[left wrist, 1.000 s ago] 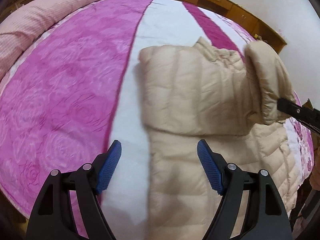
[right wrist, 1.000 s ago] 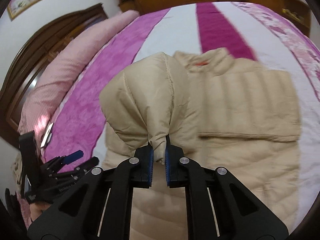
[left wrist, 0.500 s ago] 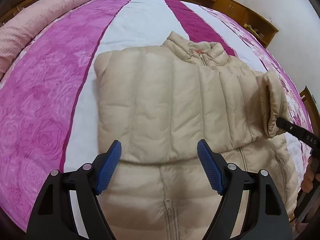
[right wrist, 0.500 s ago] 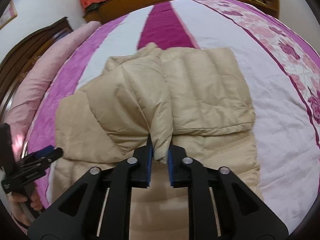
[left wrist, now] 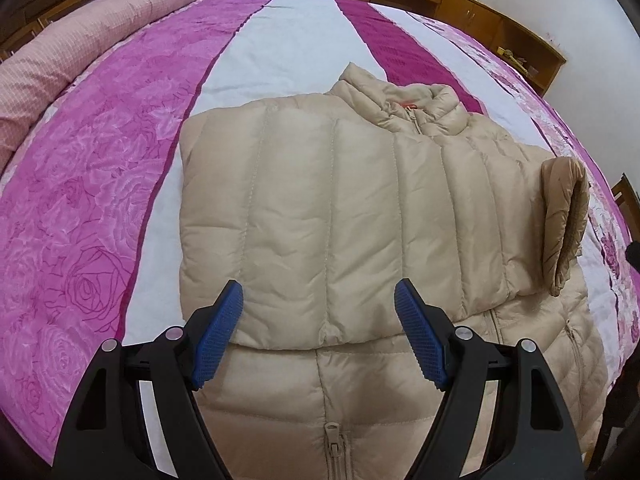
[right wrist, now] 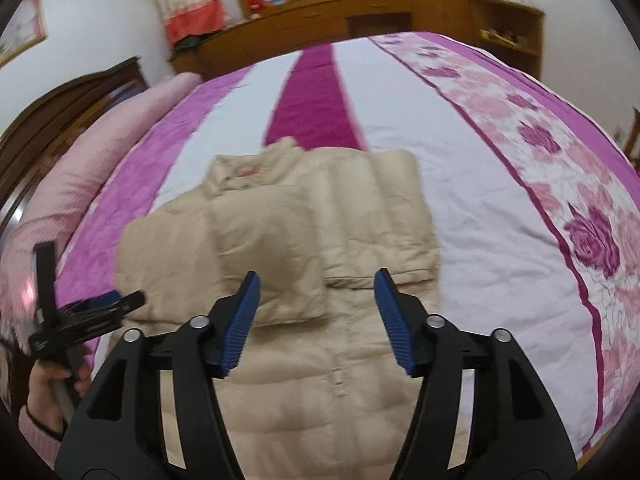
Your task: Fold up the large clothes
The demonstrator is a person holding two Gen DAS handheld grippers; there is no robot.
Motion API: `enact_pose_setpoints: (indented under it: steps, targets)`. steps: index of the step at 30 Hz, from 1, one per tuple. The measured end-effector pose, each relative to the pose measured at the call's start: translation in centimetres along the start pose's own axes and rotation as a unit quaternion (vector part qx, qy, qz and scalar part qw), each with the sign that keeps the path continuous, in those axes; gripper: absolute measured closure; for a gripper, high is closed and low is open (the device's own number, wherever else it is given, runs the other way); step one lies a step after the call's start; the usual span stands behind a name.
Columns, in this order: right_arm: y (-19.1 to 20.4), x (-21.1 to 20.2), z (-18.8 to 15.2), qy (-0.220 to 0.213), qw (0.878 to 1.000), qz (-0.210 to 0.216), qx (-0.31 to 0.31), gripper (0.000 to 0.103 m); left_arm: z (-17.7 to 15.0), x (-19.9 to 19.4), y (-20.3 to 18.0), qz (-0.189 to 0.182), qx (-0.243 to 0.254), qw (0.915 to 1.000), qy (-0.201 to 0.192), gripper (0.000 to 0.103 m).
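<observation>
- Between and just beyond the blue pads of the right gripper (right wrist: pixel 316 320), the beige quilted puffer jacket (right wrist: pixel 280 240) lies zip-side up on the pink, white and magenta striped bedspread (right wrist: pixel 480 220). Both sleeves are folded across its chest.
- Those right jaws are opening, with nothing pinched between them. The folded sleeve cuff (right wrist: pixel 280 300) lies loose ahead of them, so the release looks clean.
- The left gripper (left wrist: pixel 320 336) hangs wide and empty over the lower edge of the other folded sleeve (left wrist: pixel 320 220).
- Likely next: fold the body. To do it well, let each sleeve settle flat before moving on.
- From the left wrist view, one cuff (left wrist: pixel 564 224) stands puffed up at the far right and may need pressing down.
- Grip the hem at both corners evenly, since puffy fabric tends to spring back.
</observation>
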State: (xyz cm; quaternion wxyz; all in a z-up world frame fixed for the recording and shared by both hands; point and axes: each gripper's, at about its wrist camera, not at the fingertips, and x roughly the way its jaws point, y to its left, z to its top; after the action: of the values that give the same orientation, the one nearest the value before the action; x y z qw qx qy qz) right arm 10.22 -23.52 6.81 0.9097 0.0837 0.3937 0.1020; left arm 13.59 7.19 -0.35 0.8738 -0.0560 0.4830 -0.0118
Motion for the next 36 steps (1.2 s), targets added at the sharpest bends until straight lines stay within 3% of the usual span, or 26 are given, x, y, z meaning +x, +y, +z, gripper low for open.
enact_pose_setpoints:
  steps: [3,8,14,17,21,23,28,33,36]
  targets:
    - [2.7,1.1,-0.2,0.009,1.0,0.018,-0.019,0.036,-0.2,-0.2,-0.1,0.003,0.003,1.0,0.0,0.028]
    - [5.5,4.5,-0.9,0.027,0.999,0.012,-0.022,0.034,-0.6,-0.6,-0.2,0.009,0.01,0.9999,-0.001,0.028]
    - [6.4,7.6,-1.2,0.017,0.998,-0.027,-0.045,0.034,-0.8,-1.0,-0.7,0.001,0.017,0.9998,-0.008,0.028]
    - [5.0,7.9,-0.9,0.008,0.998,-0.049,-0.041,0.036,-0.9,-0.6,-0.8,0.004,0.022,0.9997,-0.01,0.028]
    - [2.0,7.0,-0.2,0.007,0.998,-0.051,-0.025,0.069,-0.7,-0.2,-0.7,0.005,0.017,0.9997,-0.014,0.028]
    - [0.6,6.2,0.4,-0.008,0.997,-0.071,-0.021,0.076,-0.5,0.1,-0.6,0.006,0.015,0.9997,-0.018,0.028]
    - [-3.0,6.3,1.6,-0.016,0.994,-0.107,0.001,0.076,0.1,1.7,-0.3,0.017,0.009,0.9998,-0.011,0.028]
    - [-6.0,9.6,1.6,0.019,0.99,-0.143,-0.006,0.076,0.4,2.9,0.0,0.027,0.009,0.9996,-0.01,0.028]
    - [-7.6,10.6,1.3,0.024,0.992,-0.125,0.014,0.076,0.4,2.4,0.0,0.025,0.008,0.9996,-0.012,0.028]
